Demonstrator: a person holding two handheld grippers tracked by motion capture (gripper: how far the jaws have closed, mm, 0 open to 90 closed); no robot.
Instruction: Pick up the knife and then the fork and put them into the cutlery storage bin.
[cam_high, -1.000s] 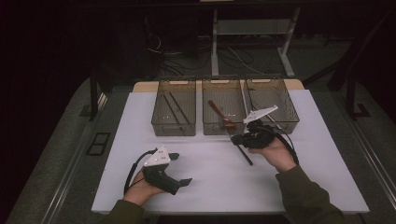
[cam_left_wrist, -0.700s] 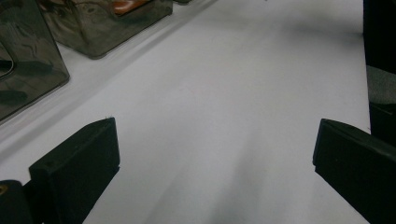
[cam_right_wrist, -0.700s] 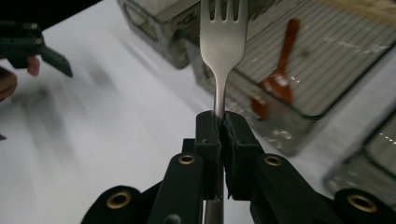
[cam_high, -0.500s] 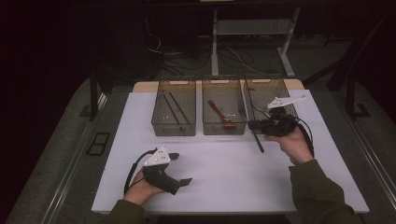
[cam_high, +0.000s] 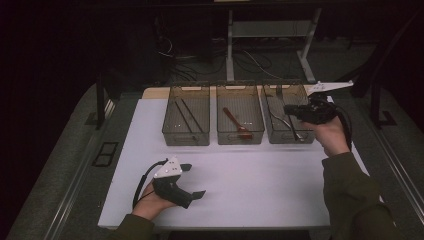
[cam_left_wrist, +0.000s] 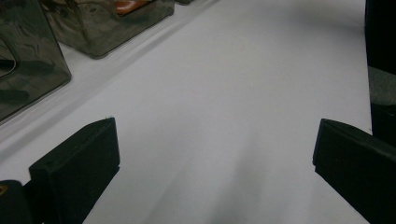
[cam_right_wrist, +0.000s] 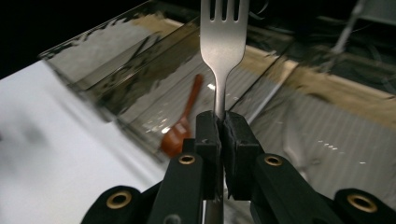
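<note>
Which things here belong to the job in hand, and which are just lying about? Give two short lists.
In the job:
- fork, clamped in the right tool
- right bin, under that tool

Lying about:
- red spoon in the middle bin
- dark sticks in the left bin
- left tool, open, resting on the white mat

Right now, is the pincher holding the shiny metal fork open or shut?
Shut. In the right gripper view the right gripper has its two black jaws pressed together on the silver metal fork's thin handle, with no gap showing.
</note>
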